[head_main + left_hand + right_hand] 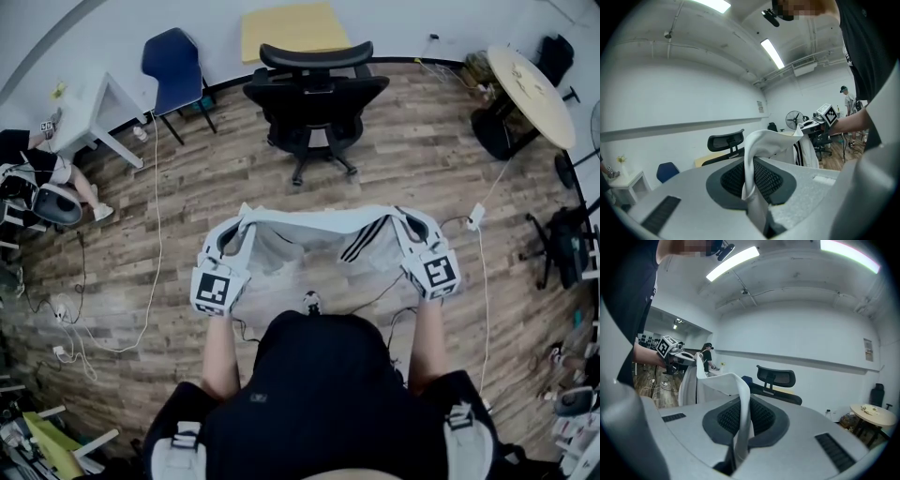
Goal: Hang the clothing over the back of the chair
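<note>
A white garment with black stripes [319,246] hangs stretched between my two grippers in front of the person. My left gripper [240,223] is shut on its left edge, my right gripper [398,223] on its right edge. In the left gripper view the white cloth [757,154] rises out of the shut jaws; the right gripper view shows the cloth [740,418] pinched the same way. The black office chair [314,94] with a headrest stands farther ahead, its back toward me, apart from the garment. It also shows as the chair [725,143] and the chair [777,383].
A blue chair [173,66] and a white table [89,108] stand at the back left, a yellow board [292,28] behind the office chair, a round table [530,80] at the back right. Cables [155,234] run over the wooden floor. A seated person [37,178] is at the far left.
</note>
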`<state>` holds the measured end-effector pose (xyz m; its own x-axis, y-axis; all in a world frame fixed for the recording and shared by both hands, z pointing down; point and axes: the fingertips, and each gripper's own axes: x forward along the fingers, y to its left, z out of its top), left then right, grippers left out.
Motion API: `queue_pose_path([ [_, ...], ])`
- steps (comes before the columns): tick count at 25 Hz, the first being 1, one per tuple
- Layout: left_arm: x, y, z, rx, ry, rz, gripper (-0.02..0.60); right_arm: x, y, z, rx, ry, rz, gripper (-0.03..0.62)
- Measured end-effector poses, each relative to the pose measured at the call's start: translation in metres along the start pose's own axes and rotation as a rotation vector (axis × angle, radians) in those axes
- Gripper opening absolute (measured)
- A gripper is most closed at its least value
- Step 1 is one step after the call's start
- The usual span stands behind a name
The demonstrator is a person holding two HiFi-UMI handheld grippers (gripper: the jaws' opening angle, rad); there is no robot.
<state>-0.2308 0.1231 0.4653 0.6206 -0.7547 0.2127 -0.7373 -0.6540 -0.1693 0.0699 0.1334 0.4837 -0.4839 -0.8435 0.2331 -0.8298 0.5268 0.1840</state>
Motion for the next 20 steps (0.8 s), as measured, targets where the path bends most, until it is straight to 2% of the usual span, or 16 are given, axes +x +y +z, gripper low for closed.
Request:
queue_pose_path([
  [9,0.001,0.023,-0.003,0.017,0.0,-0.029,0.028,0.012,0.015,-0.001,0.022,0.015,-0.028,-0.002],
  [20,0.02,0.021,0.0,0.025,0.005,-0.045,0.028,0.014,-0.006,-0.005,0.003,0.029,-0.038,-0.002],
])
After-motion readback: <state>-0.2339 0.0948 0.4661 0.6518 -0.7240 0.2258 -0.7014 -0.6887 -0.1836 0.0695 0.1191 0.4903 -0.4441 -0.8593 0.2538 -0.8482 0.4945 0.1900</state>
